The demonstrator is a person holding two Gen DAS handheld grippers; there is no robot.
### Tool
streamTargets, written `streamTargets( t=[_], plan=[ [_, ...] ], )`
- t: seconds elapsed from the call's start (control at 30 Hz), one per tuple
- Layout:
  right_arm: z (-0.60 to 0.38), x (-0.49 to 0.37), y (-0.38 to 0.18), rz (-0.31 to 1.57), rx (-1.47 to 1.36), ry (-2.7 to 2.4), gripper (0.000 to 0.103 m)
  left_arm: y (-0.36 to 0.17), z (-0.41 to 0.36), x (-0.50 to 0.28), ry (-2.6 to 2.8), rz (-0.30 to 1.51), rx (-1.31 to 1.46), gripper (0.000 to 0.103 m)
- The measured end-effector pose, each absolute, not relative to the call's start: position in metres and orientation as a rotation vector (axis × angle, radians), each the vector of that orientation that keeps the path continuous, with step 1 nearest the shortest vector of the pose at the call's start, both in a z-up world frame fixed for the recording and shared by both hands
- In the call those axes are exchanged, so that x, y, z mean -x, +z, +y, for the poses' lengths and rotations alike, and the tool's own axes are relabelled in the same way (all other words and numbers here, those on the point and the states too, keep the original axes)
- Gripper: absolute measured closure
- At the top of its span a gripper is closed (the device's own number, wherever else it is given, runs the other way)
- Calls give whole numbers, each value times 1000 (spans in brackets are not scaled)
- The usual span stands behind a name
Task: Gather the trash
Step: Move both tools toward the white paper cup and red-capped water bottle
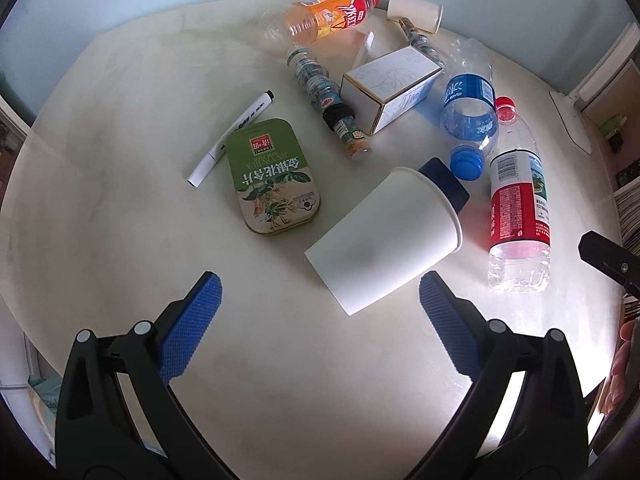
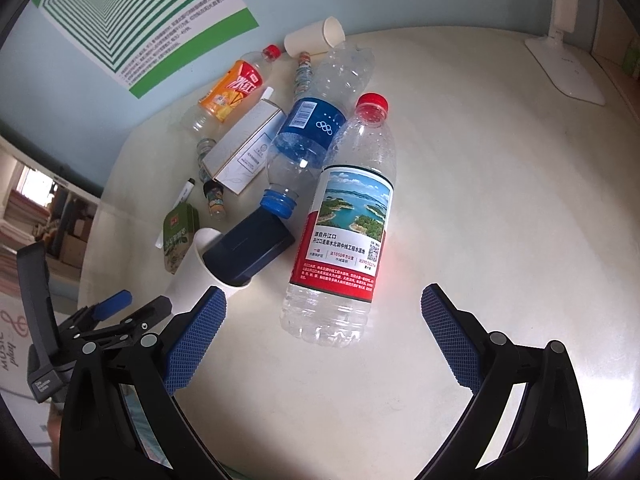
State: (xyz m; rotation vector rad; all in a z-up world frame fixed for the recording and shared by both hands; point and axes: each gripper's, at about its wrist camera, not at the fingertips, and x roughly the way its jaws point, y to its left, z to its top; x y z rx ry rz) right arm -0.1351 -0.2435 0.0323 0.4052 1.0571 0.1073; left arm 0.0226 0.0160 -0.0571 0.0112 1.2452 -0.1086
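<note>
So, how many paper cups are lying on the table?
2: one paper cup lies on its side near the left gripper, the other cup far back by the wall.

Prob. home: table (image 1: 120,220), lamp (image 2: 568,68).

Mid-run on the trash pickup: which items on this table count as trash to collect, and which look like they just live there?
Trash, probably:
paper cup lying on its side
red-label bottle
blue-label bottle
orange drink bottle
small white cup

Likely just lying about:
marker pen
green tin
desk lamp base
</note>
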Motion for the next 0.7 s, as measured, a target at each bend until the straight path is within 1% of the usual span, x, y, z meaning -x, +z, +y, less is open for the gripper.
streamTargets(
  t=[0.37, 0.6, 0.7],
  plan=[
    [-239, 154, 33, 1002, -506, 137, 6, -53, 7, -17, -121, 1222, -34, 7],
    [-230, 167, 42, 950, -432, 64, 6, -51, 4, -18, -96, 1212, -57, 7],
    [-237, 164, 44, 940, -442, 20, 6, -51, 5, -19, -94, 1208, -53, 7]
  ],
)
